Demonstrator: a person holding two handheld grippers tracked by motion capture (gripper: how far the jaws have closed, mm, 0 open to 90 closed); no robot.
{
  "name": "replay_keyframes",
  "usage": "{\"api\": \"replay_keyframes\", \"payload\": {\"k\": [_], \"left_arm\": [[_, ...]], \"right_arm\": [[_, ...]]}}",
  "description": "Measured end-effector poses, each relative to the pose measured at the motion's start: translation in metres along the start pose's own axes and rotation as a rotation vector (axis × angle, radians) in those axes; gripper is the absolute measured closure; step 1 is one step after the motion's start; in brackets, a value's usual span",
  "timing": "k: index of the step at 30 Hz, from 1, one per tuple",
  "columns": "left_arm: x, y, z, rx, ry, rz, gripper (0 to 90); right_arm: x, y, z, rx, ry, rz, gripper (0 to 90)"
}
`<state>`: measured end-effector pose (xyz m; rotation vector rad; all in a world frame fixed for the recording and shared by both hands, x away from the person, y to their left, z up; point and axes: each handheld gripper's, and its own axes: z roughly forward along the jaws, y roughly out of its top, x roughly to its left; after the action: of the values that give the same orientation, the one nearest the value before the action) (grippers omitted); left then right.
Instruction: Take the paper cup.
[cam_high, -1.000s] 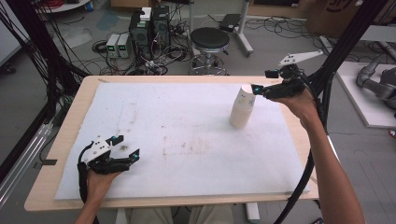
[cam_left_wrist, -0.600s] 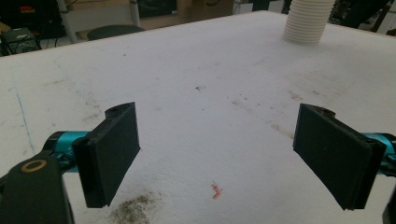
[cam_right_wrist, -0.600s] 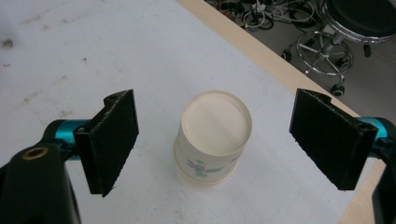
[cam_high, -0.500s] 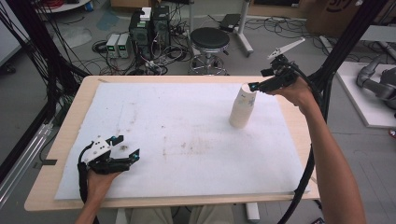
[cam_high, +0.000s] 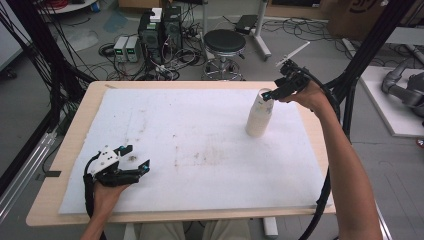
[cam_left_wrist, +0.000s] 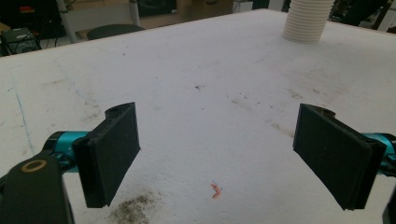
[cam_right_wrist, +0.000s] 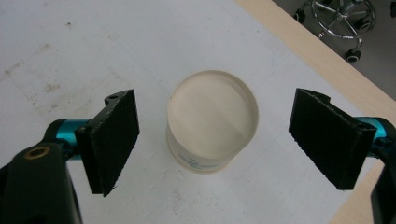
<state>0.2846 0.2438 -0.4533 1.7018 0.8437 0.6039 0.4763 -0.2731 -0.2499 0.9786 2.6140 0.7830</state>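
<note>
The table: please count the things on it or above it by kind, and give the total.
Stack of paper cups: 1
White mat: 1
Handheld tools: 2, the left tool low over the mat, open, and the right tool above the stack, open
Total: 4

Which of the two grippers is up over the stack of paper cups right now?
The right gripper, raised above the white cup stack at the table's far right, jaws open either side of the rim. The left gripper sits low at the near left, far from the cups.
</note>
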Motion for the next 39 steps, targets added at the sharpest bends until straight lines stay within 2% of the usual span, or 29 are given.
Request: {"api": "replay_keyframes", "payload": {"k": [11,13,21,23,26,39], "left_arm": [[-0.001,0.001,0.002,0.019,0.001,0.008,14.4],[-0.001,0.001,0.002,0.019,0.001,0.009,14.4],[-0.001,0.001,0.002,0.018,0.002,0.01,14.4],[-0.001,0.001,0.002,0.018,0.002,0.009,14.4],[-0.001,0.001,0.002,0.02,-0.001,0.008,14.4],[-0.001,0.001,0.003,0.024,0.0,0.007,14.4]], "right_arm": [[0.001,0.003,0.012,0.071,0.002,-0.002,17.0],[0.001,0.004,0.014,0.084,0.007,-0.003,20.1],[0.0,0.007,0.019,0.103,0.013,0.009,20.7],[-0.001,0.007,0.02,0.11,0.011,0.0,20.8],[-0.002,0.008,0.022,0.133,0.02,-0.003,34.9],[-0.002,0.008,0.021,0.132,0.013,0.004,37.1]]}}
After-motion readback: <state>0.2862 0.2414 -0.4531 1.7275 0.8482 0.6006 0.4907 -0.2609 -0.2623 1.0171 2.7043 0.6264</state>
